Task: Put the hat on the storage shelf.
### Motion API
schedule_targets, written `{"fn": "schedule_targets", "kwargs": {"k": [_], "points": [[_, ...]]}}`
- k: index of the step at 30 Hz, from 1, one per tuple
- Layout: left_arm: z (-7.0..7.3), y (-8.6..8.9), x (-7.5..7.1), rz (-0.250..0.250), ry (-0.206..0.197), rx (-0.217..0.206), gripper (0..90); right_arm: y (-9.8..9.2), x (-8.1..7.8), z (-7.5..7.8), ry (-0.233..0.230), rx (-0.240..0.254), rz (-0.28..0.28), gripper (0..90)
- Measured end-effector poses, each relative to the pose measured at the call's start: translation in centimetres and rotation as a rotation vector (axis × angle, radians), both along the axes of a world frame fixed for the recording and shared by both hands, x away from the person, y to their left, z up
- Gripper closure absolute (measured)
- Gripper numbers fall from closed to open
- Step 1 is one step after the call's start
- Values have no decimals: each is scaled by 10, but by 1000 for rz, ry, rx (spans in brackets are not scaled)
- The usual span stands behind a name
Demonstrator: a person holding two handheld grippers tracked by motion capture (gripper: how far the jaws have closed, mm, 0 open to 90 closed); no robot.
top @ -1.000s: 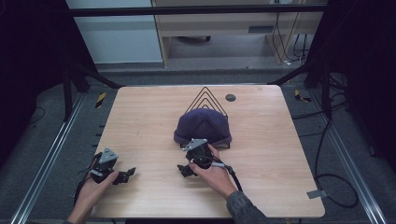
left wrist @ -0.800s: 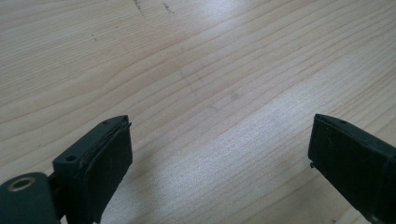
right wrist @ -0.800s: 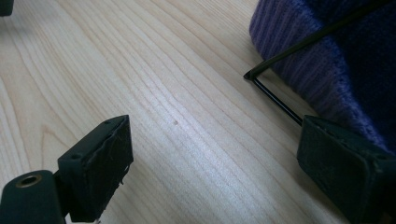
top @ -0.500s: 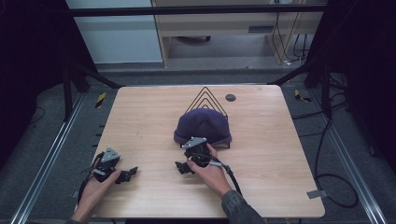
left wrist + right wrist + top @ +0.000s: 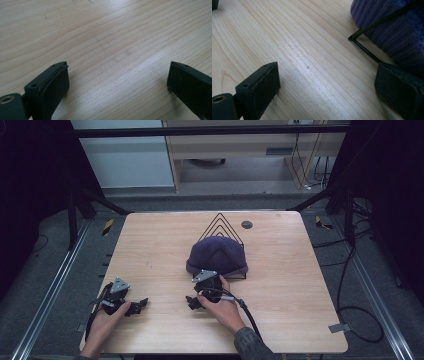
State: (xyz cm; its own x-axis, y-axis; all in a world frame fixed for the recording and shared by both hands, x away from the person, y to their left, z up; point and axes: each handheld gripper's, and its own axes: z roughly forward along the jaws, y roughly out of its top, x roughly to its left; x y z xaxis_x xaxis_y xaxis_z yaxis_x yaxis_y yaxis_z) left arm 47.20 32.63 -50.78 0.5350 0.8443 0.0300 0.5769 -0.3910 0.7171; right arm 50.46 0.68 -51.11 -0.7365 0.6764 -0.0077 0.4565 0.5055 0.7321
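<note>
A dark purple knitted hat (image 5: 217, 254) lies over a black wire stand (image 5: 220, 224) in the middle of the wooden table (image 5: 280, 285). My right gripper (image 5: 192, 302) rests low on the table just in front of the hat, open, with bare wood between its jaws. In the right gripper view the hat (image 5: 392, 30) and a corner of the wire stand (image 5: 362, 45) sit close beyond the right jaw. My left gripper (image 5: 140, 305) lies near the table's front left corner, open, over bare wood (image 5: 115, 57).
A small dark round disc (image 5: 246, 224) sits at the back of the table, right of the stand's peak. Cables (image 5: 350, 310) trail on the floor to the right. Metal rails (image 5: 45, 295) run along the table's left side.
Both hands have drawn slightly toward the front edge of the table. The hat and stand have not moved.
</note>
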Motion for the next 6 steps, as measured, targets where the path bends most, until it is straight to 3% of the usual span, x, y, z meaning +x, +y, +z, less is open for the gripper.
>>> {"fn": "schedule_targets", "kwargs": {"k": [6], "points": [[0, 0, 0, 4, 0, -1, 24, 0, -1, 0, -3, 1, -10, 63]]}}
